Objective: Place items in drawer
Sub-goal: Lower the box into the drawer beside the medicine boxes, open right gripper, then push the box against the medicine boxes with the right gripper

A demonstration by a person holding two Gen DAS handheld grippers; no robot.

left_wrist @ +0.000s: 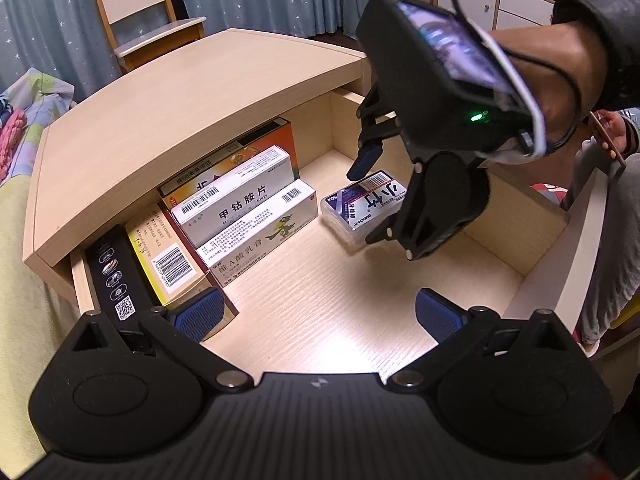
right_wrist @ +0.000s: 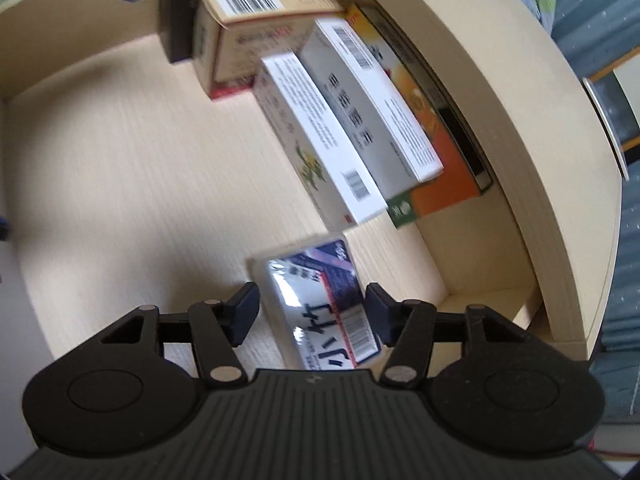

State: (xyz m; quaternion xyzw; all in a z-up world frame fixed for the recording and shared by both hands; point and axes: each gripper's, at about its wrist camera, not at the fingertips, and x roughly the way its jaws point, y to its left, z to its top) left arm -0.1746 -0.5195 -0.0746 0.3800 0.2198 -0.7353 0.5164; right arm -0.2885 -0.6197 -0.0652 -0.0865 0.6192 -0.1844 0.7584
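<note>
Half the orange box [left_wrist: 285, 136] hidden.

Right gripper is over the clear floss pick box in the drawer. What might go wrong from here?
1. The right gripper has its fingers open astride the clear floss pick box; pulling away crooked may drag it.
2. That box lies askew near the white carton, so nudging it could shift the leaning cartons.
3. The left gripper hangs open inside the drawer; closing the drawer now would hit it.

The upper white box [left_wrist: 236, 204] reads "甲钴胺片", the lower white box [left_wrist: 256, 244] "维A酸乳膏", the clear case [left_wrist: 360, 208] "小林".
</note>
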